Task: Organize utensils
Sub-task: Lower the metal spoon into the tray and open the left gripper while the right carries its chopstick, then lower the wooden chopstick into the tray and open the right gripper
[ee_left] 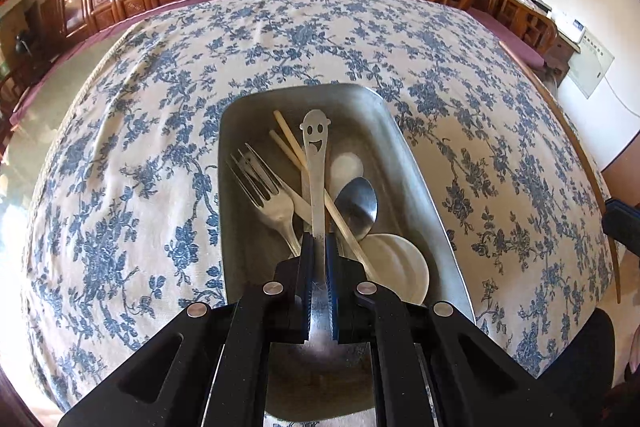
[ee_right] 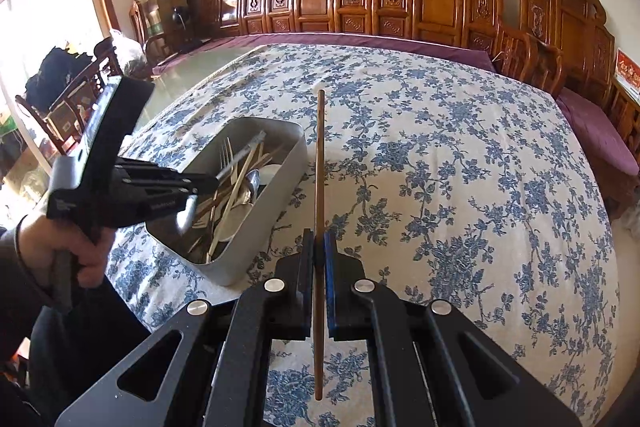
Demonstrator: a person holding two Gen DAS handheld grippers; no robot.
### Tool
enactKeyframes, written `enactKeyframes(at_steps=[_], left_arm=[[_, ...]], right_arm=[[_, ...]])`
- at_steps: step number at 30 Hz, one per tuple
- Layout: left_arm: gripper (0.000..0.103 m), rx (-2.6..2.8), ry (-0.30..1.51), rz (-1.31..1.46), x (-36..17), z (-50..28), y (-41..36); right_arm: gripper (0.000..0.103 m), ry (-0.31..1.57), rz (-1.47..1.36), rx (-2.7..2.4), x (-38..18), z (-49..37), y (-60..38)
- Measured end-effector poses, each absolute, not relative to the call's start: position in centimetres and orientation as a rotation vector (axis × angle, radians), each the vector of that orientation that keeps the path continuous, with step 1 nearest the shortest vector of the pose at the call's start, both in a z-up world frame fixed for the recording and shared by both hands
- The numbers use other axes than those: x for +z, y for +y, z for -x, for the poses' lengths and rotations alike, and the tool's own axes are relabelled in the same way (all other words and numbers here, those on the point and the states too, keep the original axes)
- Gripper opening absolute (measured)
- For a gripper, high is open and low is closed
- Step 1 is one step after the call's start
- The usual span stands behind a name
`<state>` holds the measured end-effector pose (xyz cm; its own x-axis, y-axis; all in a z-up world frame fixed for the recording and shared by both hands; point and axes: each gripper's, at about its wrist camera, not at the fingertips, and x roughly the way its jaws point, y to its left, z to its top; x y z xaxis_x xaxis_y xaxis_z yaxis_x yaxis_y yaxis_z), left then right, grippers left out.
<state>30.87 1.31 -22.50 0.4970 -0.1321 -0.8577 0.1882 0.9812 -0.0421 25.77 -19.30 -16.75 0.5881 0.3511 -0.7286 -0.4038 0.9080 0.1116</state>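
Meanwhile the left tongs (ee_left: 319,247) gripped the smiley-handled spoon (ee_left: 316,163) over the metal tray (ee_left: 240,131) on the table (ee_left: 140,147); the right tongs (ee_right: 319,247) pinched a brown chopstick (ee_right: 319,163) beside it; lifting straight up seemed wisest, avoiding the fork (ee_left: 268,195)

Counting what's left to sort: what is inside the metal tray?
Inside the metal tray: a fork, a metal spoon, pale chopsticks, a white spoon. The left gripper holds a smiley-handled utensil above them. Anything underneath the pile is hidden.
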Motion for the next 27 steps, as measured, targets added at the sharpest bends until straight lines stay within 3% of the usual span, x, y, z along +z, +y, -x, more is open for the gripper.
enactKeyframes(at_steps=[11,27], left_arm=[[0.005,-0.193,1.036,-0.063,-22.5,-30.9,1.3],[0.007,-0.174,0.917,-0.081,-16.0,-28.0,5.1]], right_arm=[[0.006,0.853,0.055,0.459,-17.5,-25.9,-18.0],[0.006,0.867,0.035,0.520,-17.3,-27.4,-12.9]])
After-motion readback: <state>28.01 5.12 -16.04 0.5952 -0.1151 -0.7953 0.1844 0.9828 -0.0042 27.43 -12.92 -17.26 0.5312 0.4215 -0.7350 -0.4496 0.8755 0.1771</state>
